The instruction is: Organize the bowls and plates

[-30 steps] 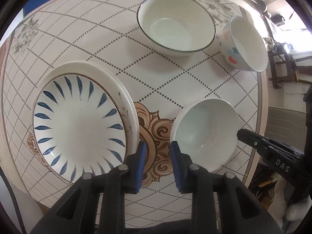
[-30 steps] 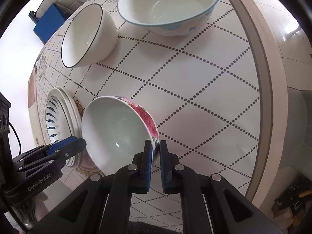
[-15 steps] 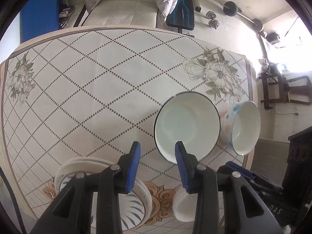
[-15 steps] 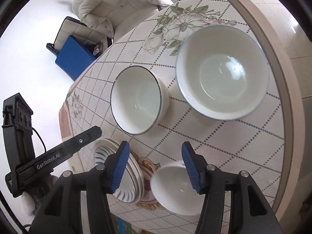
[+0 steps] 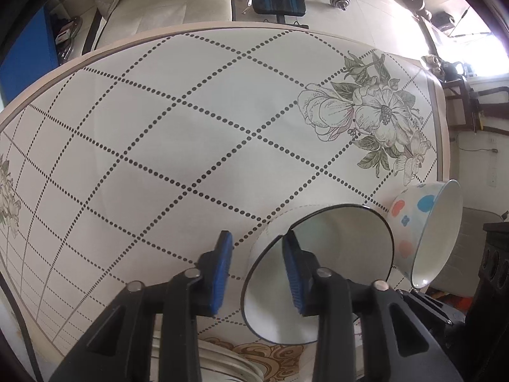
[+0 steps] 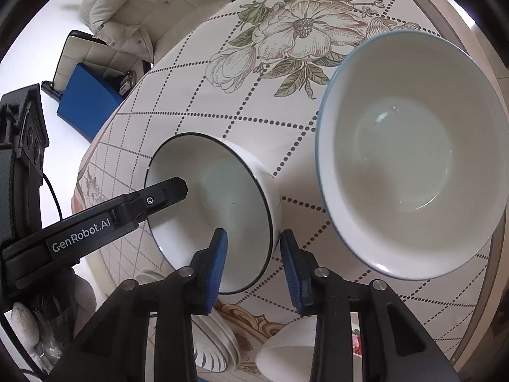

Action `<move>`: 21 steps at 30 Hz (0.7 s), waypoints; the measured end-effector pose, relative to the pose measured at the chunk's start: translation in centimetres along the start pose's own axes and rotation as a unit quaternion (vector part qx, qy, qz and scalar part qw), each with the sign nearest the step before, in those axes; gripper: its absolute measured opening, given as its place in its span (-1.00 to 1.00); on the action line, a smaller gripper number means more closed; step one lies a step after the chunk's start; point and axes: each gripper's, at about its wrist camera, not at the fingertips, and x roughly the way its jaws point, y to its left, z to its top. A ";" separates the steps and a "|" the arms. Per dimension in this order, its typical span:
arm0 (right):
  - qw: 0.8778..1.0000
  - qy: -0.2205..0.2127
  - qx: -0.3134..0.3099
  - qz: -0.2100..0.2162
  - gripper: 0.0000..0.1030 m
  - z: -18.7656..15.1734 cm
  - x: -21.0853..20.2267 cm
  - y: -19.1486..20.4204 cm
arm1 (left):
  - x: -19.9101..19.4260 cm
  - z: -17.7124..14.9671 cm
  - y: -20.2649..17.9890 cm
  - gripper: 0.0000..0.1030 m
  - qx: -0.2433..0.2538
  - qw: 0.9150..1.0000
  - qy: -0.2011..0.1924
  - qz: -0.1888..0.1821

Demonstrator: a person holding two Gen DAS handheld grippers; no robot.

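**Both grippers set astride the rim of the black-rimmed bowl**

In the left wrist view, the flower-printed tablecloth (image 5: 197, 133) is seen spread over the round table. The left gripper (image 5: 257, 270) is held low over it, its jaws closing; the blue left pad stands outside the black-rimmed bowl (image 5: 343, 254) and the right pad inside it, so the near-left rim lies between them, though no pressing contact is shown. Just to the right of that bowl, almost touching it, the spotted bowl (image 5: 413, 222) with its blue and orange dots is seen by the table edge. At the bottom edge, the rim of the stacked plates (image 5: 222, 363) is visible.

In the right wrist view, the left gripper is seen entering from the left, its tip at the black-rimmed bowl's left rim. The right gripper (image 6: 253, 261) is placed over the bowl's right rim, one pad inside, one outside; its jaws are closing, with gaps still visible. To the right, the large blue-rimmed bowl is seen standing apart. Below, the blue-patterned plate (image 6: 210, 347) and the small floral bowl (image 6: 286, 347) are partly hidden by the gripper.
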 end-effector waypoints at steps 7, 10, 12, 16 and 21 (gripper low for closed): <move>0.999 -0.010 -0.003 -0.033 -0.76 -0.1 1.1 0.2 | -0.1 -0.2 -0.3 -0.73 0.006 1.000 -0.015 0.010; 0.998 -0.016 -0.016 -0.051 -0.79 -0.3 1.2 0.7 | -0.7 -0.9 -0.3 -0.74 0.004 1.000 -0.023 0.012; 0.998 -0.016 -0.021 -0.055 -0.81 -0.1 1.3 0.8 | -1.2 -1.3 -0.3 -0.74 0.003 1.000 -0.025 0.013; 0.998 -0.010 -0.022 -0.051 -0.82 -0.3 1.0 0.8 | -1.9 -2.2 -0.3 -0.74 0.003 0.999 -0.029 0.014; 0.998 -0.010 -0.031 -0.049 -0.82 -0.6 0.0 1.5 | -3.6 -3.3 -0.7 -0.74 0.004 0.999 -0.037 0.012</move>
